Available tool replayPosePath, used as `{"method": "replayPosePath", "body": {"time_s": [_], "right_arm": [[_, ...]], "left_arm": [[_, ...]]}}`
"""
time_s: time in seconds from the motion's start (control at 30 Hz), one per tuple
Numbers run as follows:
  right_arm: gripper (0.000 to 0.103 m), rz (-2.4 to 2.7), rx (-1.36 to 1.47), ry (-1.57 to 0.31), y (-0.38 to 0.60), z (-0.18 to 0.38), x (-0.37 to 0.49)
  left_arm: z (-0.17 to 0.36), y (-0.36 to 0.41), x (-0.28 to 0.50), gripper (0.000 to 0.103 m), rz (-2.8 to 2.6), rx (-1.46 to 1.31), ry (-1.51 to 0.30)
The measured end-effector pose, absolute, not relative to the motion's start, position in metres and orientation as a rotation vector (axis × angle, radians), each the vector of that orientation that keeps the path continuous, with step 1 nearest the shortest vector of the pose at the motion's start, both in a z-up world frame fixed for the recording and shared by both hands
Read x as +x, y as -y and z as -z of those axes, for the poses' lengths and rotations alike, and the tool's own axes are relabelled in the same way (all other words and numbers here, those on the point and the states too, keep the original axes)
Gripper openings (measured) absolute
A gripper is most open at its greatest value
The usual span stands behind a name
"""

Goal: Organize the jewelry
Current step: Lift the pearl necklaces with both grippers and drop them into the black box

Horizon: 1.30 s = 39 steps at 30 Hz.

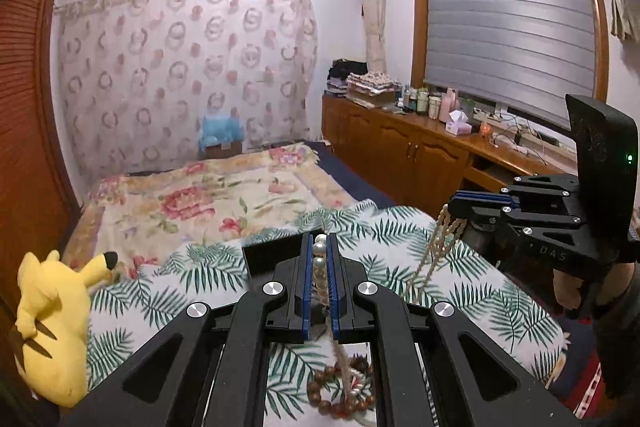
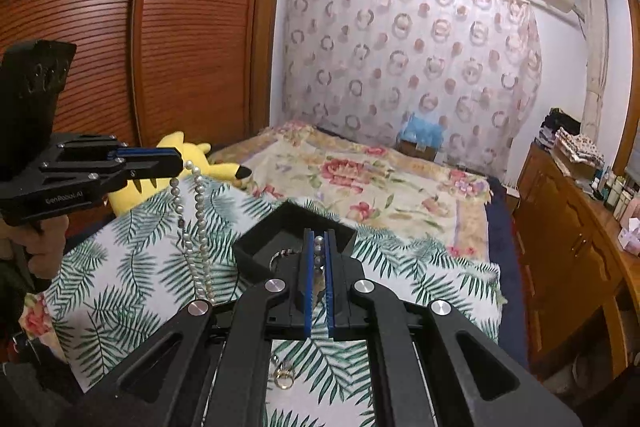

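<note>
Pearl beads are pinched at two places as a pearl necklace is held up above a leaf-print cloth spread over the near end of a bed. The left gripper is pressed together on a short run of pearls, and the right gripper is likewise clamped on beads between its blue pads; from each wrist view the other gripper is seen with strands hanging down from its tip. A black tray is seen on the cloth just beyond the right gripper, with what looks like a ring lying inside, though its compartments cannot be made out. A bracelet of brown wooden beads is left on the cloth below the left gripper, and a gold ring is left below the right one. A yellow plush toy is propped at the cloth's edge. The step in hand is judged to be the lifting and spreading of the necklace clear of the other pieces. For the next move, the strand would need to be carried over the tray and lowered so that the hanging loops are gathered inside before either grip is released; snagging on the wooden bracelet is the risk to be watched.
</note>
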State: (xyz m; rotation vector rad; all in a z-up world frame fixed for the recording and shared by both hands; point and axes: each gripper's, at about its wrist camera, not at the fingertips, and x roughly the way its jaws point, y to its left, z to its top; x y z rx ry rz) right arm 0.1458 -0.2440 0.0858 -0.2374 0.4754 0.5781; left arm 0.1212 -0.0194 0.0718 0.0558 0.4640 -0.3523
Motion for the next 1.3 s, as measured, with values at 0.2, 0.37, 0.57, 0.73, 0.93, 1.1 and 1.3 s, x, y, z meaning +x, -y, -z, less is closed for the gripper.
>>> {"method": "replayPosePath", "body": {"time_s": [0.2,0.37,0.57,0.73,0.93,1.1,1.3], "right_arm": [[0.006,-0.578,-0.238,-0.459,0.242,-0.100,0.159],[0.006,-0.585,-0.243,-0.452,0.240,-0.106,0.170],[0.006,-0.591,-0.241,-0.447,0.237,-0.109,0.188],[0.006,-0.606,-0.235,-0.452,0.235,-0.109,0.200],[0.006,-0.623,-0.233,-0.449,0.231,-0.112,0.216],[0.006,-0.648,-0.231,-0.441,0.224,-0.116,0.228],[0.006,-0.680,-0.240,-0.454,0.208,-0.108,0.246]], "left_arm": [[-0.093,0.022,0.126,0.006,0.351,0.057,-0.424],[-0.105,0.022,0.135,0.006,0.339,0.053,-0.400],[-0.114,0.023,0.158,0.006,0.339,0.010,-0.395],[-0.121,0.031,0.173,0.006,0.357,0.001,-0.384],[-0.124,0.036,0.193,0.006,0.363,-0.006,-0.390],[-0.111,0.034,0.207,0.006,0.350,0.002,-0.432],[-0.059,0.028,0.228,0.006,0.336,-0.002,-0.539]]}}
